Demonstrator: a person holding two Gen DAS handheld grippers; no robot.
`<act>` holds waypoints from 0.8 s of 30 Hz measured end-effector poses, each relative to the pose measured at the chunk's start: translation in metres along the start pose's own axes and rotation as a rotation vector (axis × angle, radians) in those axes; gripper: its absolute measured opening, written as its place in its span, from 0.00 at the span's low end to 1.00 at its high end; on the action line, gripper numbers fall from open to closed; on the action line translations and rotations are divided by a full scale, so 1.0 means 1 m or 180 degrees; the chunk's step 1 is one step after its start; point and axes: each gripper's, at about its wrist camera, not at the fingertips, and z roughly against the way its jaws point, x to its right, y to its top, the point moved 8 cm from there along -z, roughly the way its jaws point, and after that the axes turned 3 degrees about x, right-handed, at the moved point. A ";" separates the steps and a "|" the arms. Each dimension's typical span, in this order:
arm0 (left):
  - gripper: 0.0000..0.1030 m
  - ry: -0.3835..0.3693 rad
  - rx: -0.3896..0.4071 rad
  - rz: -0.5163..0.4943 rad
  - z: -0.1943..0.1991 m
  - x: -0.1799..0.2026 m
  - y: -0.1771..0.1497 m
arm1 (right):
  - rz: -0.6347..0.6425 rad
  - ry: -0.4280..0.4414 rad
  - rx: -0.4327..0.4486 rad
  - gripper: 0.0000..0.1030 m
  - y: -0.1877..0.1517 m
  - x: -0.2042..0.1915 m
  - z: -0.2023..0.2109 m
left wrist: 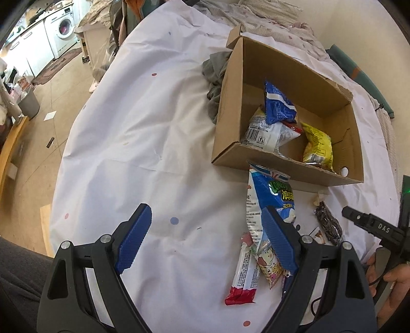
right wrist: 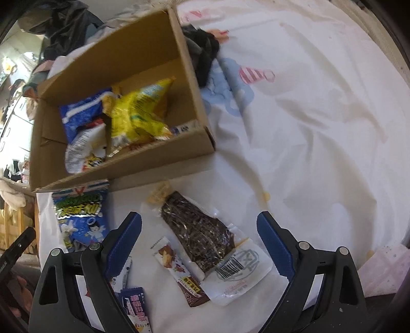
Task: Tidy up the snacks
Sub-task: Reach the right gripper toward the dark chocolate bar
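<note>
An open cardboard box sits on a white sheet and holds a blue bag, a white bag and a yellow bag. In front of it lie a blue-and-white snack bag, a red-ended bar, a clear bag of dark seeds and a brown bar. My left gripper is open and empty over the sheet, left of the loose snacks. My right gripper is open, its jaws on either side of the seed bag.
A grey cloth lies beside the box. Bedding is piled behind it. The sheet's left edge drops to a tiled floor with a bin and a washing machine. A small purple packet lies near the right gripper's left finger.
</note>
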 end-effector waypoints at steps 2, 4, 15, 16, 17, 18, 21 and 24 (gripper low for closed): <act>0.83 -0.0016 -0.0014 0.0000 -0.001 0.001 -0.001 | 0.0138 -0.0120 -0.0047 0.91 -0.001 -0.002 -0.007; 0.83 -0.0031 -0.0034 -0.0015 -0.002 0.003 -0.003 | 0.0310 -0.0171 -0.0156 0.90 -0.002 -0.009 -0.018; 0.83 -0.0073 -0.0072 -0.0007 -0.003 0.003 -0.005 | 0.1134 -0.0628 -0.0409 0.58 -0.020 -0.030 -0.049; 0.83 -0.0077 -0.0076 -0.0005 -0.003 0.003 -0.005 | 0.1158 -0.0607 -0.0368 0.54 -0.019 -0.031 -0.046; 0.83 -0.0084 -0.0077 -0.0005 -0.003 0.004 -0.005 | 0.1105 -0.0503 -0.0369 0.51 -0.018 -0.031 -0.043; 0.83 -0.0090 -0.0073 -0.0009 -0.002 0.004 -0.005 | 0.1062 -0.0429 -0.0356 0.49 -0.018 -0.032 -0.040; 0.83 -0.0099 -0.0054 -0.0029 0.000 0.005 -0.005 | 0.0910 -0.0198 -0.0258 0.35 -0.014 -0.031 -0.027; 0.83 -0.0114 -0.0071 -0.0014 0.000 0.005 -0.006 | 0.0618 0.0057 -0.0219 0.08 -0.010 -0.023 -0.014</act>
